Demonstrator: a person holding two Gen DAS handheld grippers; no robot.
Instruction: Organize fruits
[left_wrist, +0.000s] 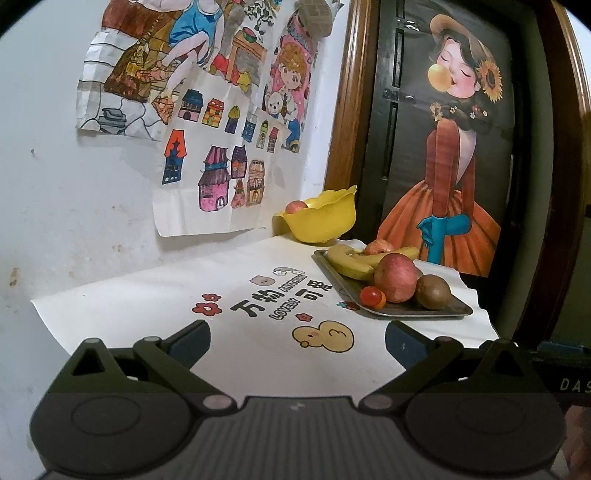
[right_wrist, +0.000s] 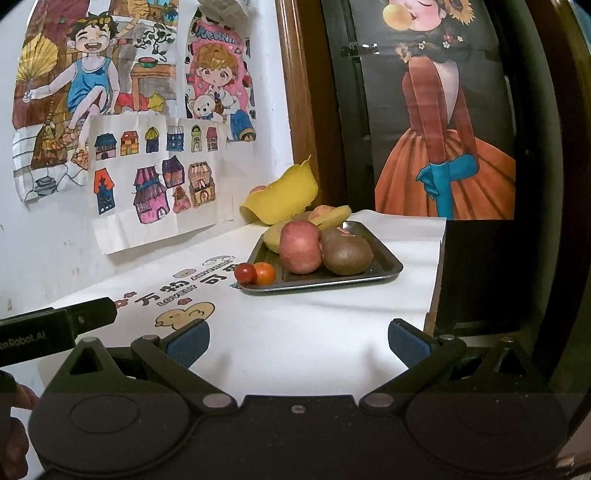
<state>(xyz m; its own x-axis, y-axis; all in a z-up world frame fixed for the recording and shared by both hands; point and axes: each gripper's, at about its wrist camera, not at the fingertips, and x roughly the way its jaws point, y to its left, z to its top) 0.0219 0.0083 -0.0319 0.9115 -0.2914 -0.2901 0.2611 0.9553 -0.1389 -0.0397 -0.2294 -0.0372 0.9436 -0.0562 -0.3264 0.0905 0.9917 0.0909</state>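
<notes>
Yellow bowl (right_wrist: 282, 197) just behind tray (right_wrist: 384, 264).

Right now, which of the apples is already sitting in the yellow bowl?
The apple peeking over the yellow bowl's rim near the wall. The other two apples, the big one and the one behind the bananas, lie on the metal tray.

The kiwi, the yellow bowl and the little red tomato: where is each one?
kiwi (right_wrist: 347, 256): right wrist view, middle of its brown skin.
yellow bowl (left_wrist: 321, 221): left wrist view, on its outer wall.
little red tomato (right_wrist: 245, 273): right wrist view, on its rounded front, at the tray's near corner.
</notes>
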